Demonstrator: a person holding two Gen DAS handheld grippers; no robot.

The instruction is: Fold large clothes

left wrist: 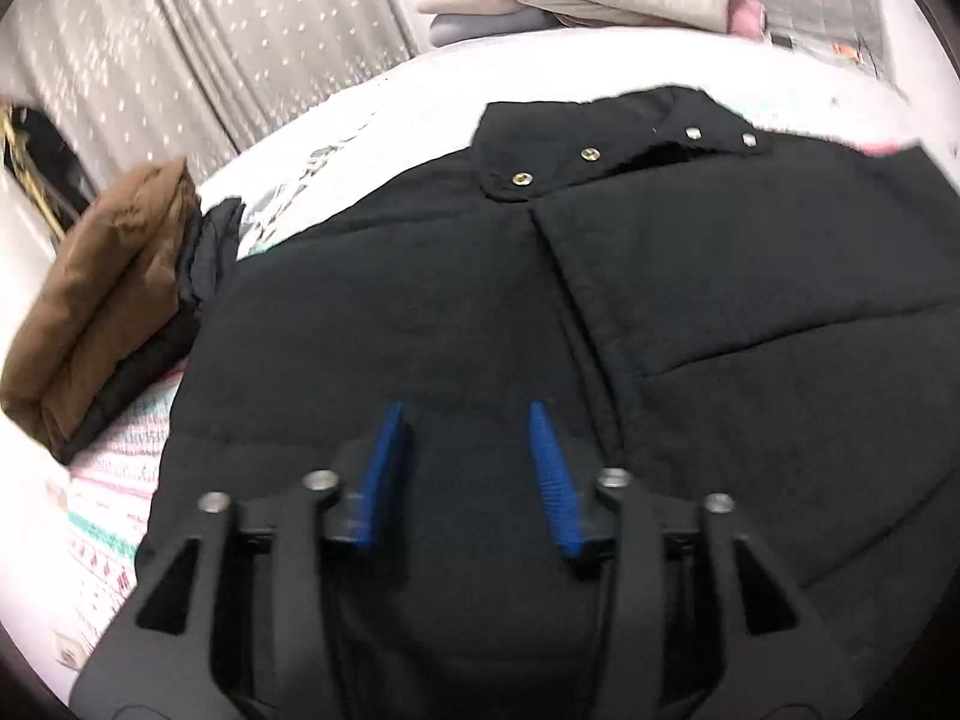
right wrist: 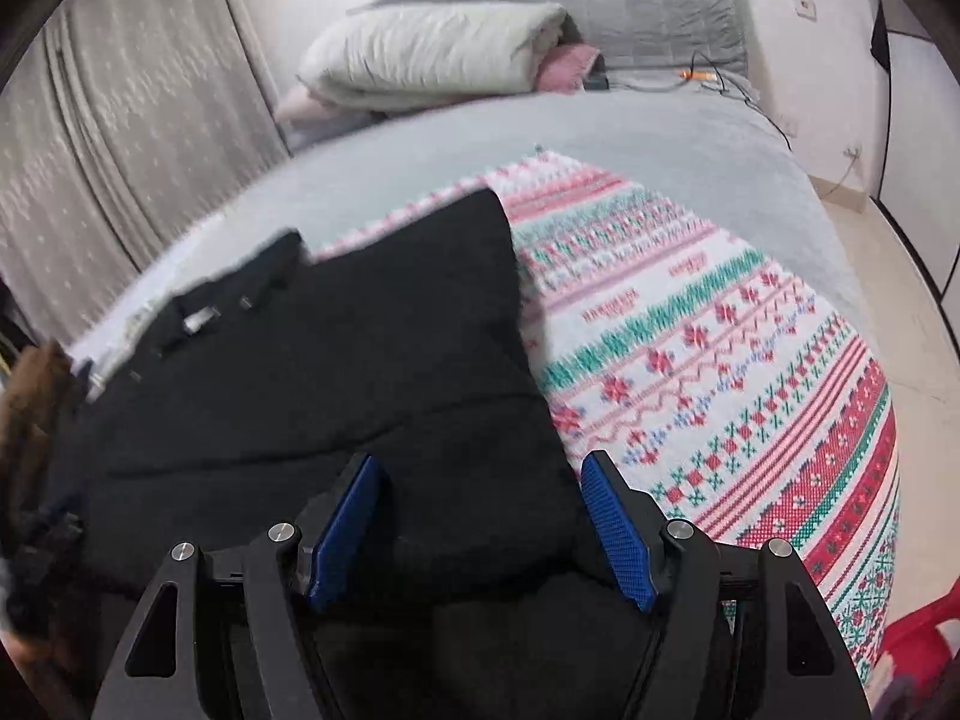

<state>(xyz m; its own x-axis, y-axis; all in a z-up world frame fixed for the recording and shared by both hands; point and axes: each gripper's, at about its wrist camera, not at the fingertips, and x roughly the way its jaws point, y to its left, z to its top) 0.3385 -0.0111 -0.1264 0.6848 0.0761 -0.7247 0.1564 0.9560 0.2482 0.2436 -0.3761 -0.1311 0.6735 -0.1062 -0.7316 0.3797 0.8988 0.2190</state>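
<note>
Black padded jacket (left wrist: 600,312) lies spread flat on patterned blanket (right wrist: 750,360) over bed (right wrist: 630,132), collar with snaps at far end. Left gripper (left wrist: 468,414) above jacket's middle, fingers apart, nothing pinched. Right gripper (right wrist: 480,468) at jacket's right edge, fingers apart, fabric between, not pressed. Brown folded garment (left wrist: 102,312) lies just left.

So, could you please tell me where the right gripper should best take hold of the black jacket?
Probably the black jacket along its free right edge, approached from the patterned blanket side: that edge lies exposed, and the open right gripper already straddles it.
</note>
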